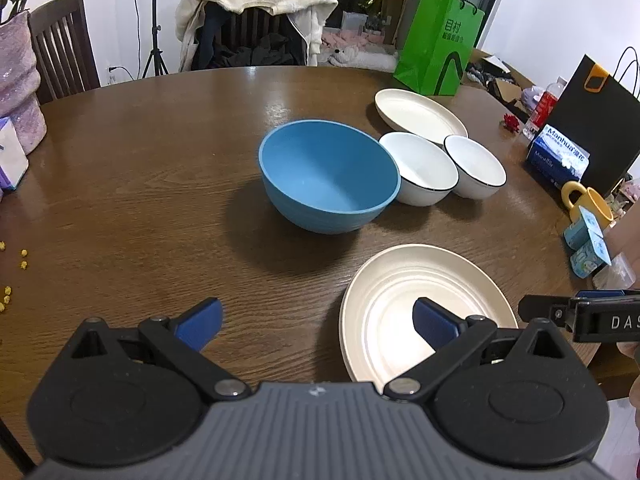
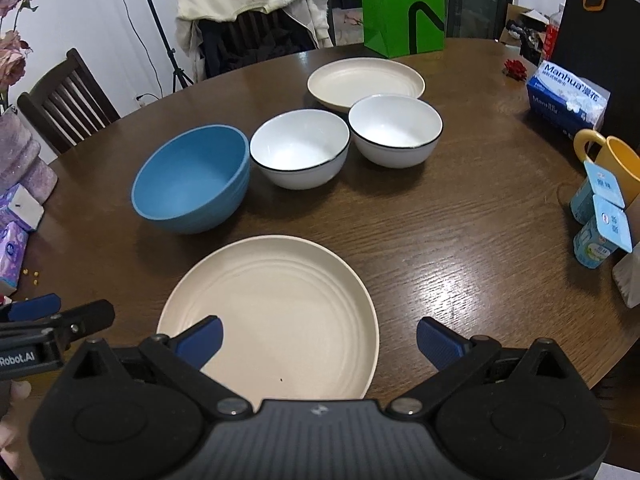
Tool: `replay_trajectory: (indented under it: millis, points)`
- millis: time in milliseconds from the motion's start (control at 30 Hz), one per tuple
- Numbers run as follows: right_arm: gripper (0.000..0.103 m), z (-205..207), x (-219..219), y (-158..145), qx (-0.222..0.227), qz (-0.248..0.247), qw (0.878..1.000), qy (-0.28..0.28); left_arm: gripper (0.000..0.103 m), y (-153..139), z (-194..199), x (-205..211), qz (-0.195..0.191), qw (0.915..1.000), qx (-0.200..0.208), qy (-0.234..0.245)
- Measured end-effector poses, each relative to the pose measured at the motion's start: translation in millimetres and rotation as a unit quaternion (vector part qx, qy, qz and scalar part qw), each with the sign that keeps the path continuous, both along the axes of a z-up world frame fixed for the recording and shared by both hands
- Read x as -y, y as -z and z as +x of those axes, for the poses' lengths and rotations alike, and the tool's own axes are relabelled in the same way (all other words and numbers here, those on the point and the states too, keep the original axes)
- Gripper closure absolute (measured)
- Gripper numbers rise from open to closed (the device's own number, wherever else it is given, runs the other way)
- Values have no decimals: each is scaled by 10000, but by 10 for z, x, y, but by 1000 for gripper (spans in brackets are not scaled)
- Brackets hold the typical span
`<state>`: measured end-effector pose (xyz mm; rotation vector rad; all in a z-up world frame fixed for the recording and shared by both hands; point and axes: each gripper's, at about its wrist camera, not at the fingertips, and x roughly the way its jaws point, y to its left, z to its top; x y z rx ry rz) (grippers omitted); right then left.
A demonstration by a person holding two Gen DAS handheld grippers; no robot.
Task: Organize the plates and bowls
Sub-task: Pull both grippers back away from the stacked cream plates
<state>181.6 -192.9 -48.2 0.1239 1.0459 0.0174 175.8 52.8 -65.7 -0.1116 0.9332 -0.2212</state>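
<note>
Plates number two, both cream: near plate (image 2: 268,312) just ahead of the right gripper (image 2: 318,338), far plate (image 2: 366,82) beyond three bowls: one blue bowl (image 2: 192,186), two white bowls (image 2: 300,148). Both the right and left gripper (image 1: 316,322) are spread wide, empty.

Each hand-held gripper (image 1: 316,322) is black with blue pads (image 1: 200,322), ribbed grey body.

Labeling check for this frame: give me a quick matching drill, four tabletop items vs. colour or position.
Items:
1. big bowl
2. near plate
3. mug
4. shopping bag

Descriptions:
A. green, at the table's far edge
B. blue, left of the two white bowls
C. yellow, at the right edge
D. cream, closest to both open grippers

Pairs: 1-B, 2-D, 3-C, 4-A
</note>
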Motion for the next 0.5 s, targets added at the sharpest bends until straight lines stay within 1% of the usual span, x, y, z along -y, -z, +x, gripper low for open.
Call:
replay_trajectory:
  millis: [200, 367, 500]
  points:
    - [0, 23, 21, -53, 1, 89, 9999, 78, 0, -63, -75, -41, -18, 9999, 60, -130]
    - [0, 55, 37, -76, -14, 172, 9998, -67, 0, -133, -141, -19, -15, 9995, 141, -284]
    - [0, 86, 92, -108, 3, 159, 9997, -168, 0, -217, -185, 81, 23, 9989, 217, -422]
